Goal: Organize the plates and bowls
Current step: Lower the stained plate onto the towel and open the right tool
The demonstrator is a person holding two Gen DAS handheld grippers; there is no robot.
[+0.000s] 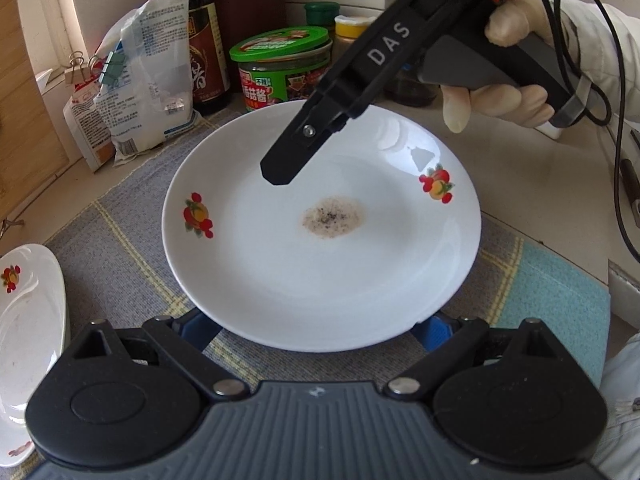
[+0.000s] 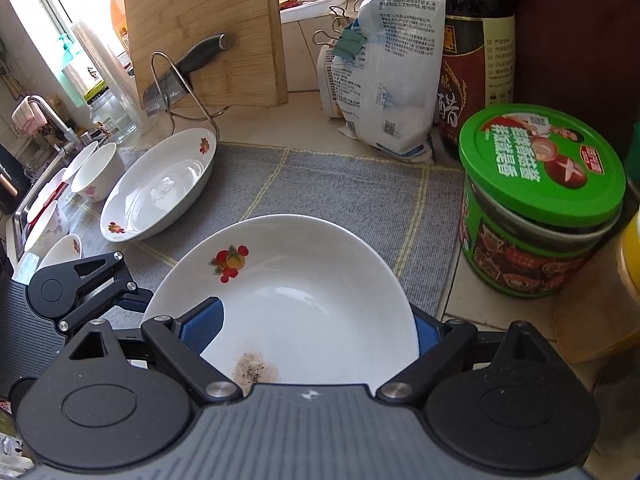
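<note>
A white plate (image 1: 320, 272) with fruit decals and a brown stain is over the grey checked mat (image 1: 120, 232); whether it rests on the mat I cannot tell. My left gripper (image 1: 316, 332) is open, and the plate's near rim partly covers both blue pads (image 1: 196, 334). The right gripper (image 2: 316, 332) is open too. Its left pad (image 2: 204, 328) lies over the plate (image 2: 304, 280), while the rim hides most of the other pad. In the left wrist view, one right finger (image 1: 284, 164) hovers above the plate, held by a gloved hand (image 1: 500, 100).
A second decal plate (image 2: 160, 188) leans at the mat's left, with several small bowls (image 2: 96, 172) beyond it. A green-lidded jar (image 2: 540, 200), a dark sauce bottle (image 2: 472, 60) and a clipped bag (image 2: 392, 72) stand behind. A cutting board (image 2: 208, 32) and knife (image 2: 188, 68) stand at the back.
</note>
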